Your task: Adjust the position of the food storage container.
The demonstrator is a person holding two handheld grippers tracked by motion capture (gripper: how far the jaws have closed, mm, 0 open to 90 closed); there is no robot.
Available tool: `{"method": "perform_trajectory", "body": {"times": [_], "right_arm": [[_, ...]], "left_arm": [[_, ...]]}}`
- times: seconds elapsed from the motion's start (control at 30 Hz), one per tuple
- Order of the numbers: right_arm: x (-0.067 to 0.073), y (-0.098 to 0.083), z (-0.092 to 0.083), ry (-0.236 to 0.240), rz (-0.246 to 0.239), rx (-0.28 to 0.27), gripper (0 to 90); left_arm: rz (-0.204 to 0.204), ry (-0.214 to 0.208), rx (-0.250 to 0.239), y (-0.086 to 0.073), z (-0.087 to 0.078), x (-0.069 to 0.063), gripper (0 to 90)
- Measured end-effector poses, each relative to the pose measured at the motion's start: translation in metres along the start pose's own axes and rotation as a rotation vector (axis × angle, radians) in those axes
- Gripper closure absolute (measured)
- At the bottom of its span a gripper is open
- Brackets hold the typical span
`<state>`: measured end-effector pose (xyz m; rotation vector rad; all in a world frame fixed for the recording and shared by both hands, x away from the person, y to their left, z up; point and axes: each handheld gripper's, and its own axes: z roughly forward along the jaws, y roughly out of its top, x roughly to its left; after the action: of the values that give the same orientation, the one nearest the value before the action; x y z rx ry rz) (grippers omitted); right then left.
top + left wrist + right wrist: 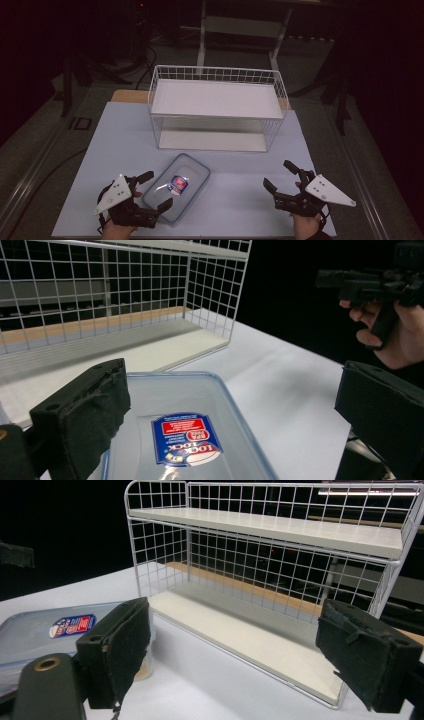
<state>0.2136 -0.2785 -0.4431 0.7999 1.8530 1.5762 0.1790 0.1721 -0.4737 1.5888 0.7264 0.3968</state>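
The left gripper (pixel 154 190) is wide open around the plastic box (pixel 192 172) without touching it. The right gripper (pixel 280 176) is open too and holds nothing, near the white rack (pixel 217 107).

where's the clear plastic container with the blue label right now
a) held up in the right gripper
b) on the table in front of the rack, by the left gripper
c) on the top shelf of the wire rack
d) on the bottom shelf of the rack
b: the container lies flat on the table in front of the wire rack, beside the open left gripper, while the right gripper is open and holds nothing.
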Motion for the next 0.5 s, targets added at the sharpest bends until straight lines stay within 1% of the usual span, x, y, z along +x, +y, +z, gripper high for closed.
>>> {"method": "perform_trajectory", "body": {"times": [0.03, 0.07, 0.13, 0.17, 0.2, 0.23, 0.27, 0.3, 0.37, 0.4, 0.47, 0.5], "right_arm": [[0.000, 0.000, 0.000, 0.000, 0.000, 0.000, 13.9], [0.001, 0.003, -0.001, 0.006, 0.008, -0.006, 13.9], [0.002, 0.006, -0.002, 0.004, 0.007, -0.004, 13.9], [0.003, 0.008, -0.002, 0.003, 0.004, -0.001, 13.9], [0.004, 0.012, -0.003, 0.007, 0.006, -0.004, 13.9], [0.004, 0.012, -0.003, 0.007, 0.006, -0.004, 13.9], [0.005, 0.015, -0.004, 0.007, 0.002, -0.007, 13.9], [0.006, 0.020, -0.005, 0.004, -0.008, -0.008, 13.9], [0.006, 0.023, -0.005, 0.010, -0.009, -0.014, 13.8], [0.006, 0.025, -0.005, 0.010, -0.017, -0.014, 13.8], [0.006, 0.028, -0.006, 0.015, -0.015, -0.018, 13.8], [0.006, 0.030, -0.006, 0.017, -0.012, -0.024, 13.7]], "left_arm": [[0.000, 0.000, 0.000, 0.000, 0.000, 0.000, 0.7], [-0.001, -0.012, 0.001, 0.003, 0.000, -0.002, 0.7], [-0.002, -0.020, -0.001, 0.005, 0.000, -0.003, 0.7], [-0.007, -0.045, -0.004, 0.009, 0.000, -0.005, 0.7], [-0.004, -0.045, -0.003, 0.012, 0.000, -0.007, 0.7], [-0.004, -0.045, -0.003, 0.012, 0.000, -0.007, 0.7], [0.011, -0.064, -0.001, 0.019, 0.000, -0.013, 0.7], [0.022, -0.068, 0.006, 0.022, 0.000, -0.015, 0.7], [0.051, -0.084, 0.023, 0.029, 0.000, -0.020, 0.7], [0.057, -0.090, 0.033, 0.031, 0.001, -0.022, 0.7], [0.061, -0.108, 0.049, 0.036, 0.002, -0.026, 2.1], [0.054, -0.130, 0.066, 0.037, 0.004, -0.027, 3.6]]}}
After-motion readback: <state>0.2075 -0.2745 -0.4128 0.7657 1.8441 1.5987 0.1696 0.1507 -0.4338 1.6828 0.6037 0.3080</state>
